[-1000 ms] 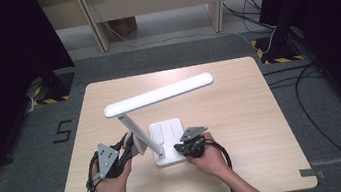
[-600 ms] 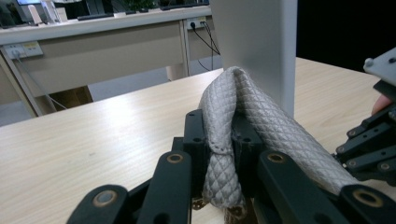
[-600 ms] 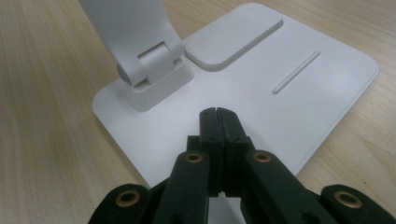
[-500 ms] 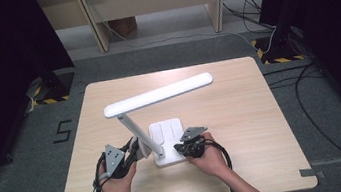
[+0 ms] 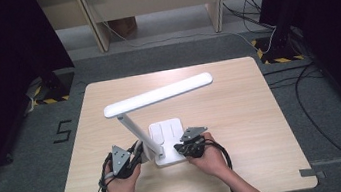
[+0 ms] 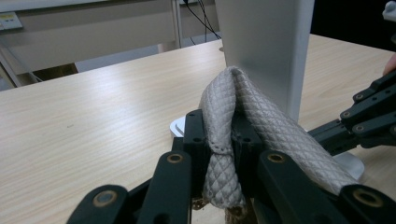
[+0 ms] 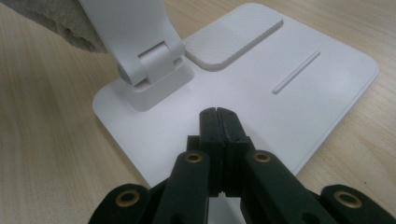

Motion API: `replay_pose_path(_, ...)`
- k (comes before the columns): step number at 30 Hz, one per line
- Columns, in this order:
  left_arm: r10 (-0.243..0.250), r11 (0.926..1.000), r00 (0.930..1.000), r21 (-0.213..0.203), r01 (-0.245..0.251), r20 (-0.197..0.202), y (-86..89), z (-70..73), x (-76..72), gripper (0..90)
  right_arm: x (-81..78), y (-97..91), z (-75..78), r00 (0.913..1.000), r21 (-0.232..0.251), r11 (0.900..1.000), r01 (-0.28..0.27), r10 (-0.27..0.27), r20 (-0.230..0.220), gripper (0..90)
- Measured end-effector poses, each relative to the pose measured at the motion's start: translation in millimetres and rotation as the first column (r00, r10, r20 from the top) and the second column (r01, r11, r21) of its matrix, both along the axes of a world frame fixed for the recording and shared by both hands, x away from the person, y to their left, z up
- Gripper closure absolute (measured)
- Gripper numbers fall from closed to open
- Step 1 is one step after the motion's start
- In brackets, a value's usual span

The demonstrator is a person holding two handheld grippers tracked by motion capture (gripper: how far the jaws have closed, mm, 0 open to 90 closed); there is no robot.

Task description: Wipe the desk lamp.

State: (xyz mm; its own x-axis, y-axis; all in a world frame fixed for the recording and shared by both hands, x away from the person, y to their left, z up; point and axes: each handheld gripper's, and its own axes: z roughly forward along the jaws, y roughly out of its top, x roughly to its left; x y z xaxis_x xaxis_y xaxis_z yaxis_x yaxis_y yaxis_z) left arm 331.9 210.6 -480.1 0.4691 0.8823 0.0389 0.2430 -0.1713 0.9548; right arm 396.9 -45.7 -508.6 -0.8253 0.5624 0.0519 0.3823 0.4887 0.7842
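Left gripper [image 6: 223,140] has its black jaws clamped on a folded grey quilted cloth [image 6: 243,116], and that cloth is pressed right up against the slanted white plastic stem of the desk lamp [image 6: 261,46], low down near the hinge. Over on the other side, right gripper [image 7: 217,116] is fully closed, nothing between its jaws, tips bearing down on the lamp's flat white square base [image 7: 299,107] to pin it. Looks like a wipe of the stem is the job here. From above, the lamp [image 5: 158,95] stands on the pale wooden table [image 5: 241,111], near the front edge, between both hands. To do it well: keep that base pinned, draw the cloth along the stem with light, even pressure, follow the slant, and don't shove sideways, since the long head overhangs and could tip the lamp.
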Motion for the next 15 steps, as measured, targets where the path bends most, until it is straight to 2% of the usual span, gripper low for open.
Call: replay_pose_path(15, -0.023, 0.9989, 0.9976, 0.040, 0.025, -0.066, -5.4, -15.5, 6.9, 79.6, 0.1, 0.2, 0.1, 1.0000, 0.000, 1.0000, -0.002, 0.002, 0.002, 90.0)
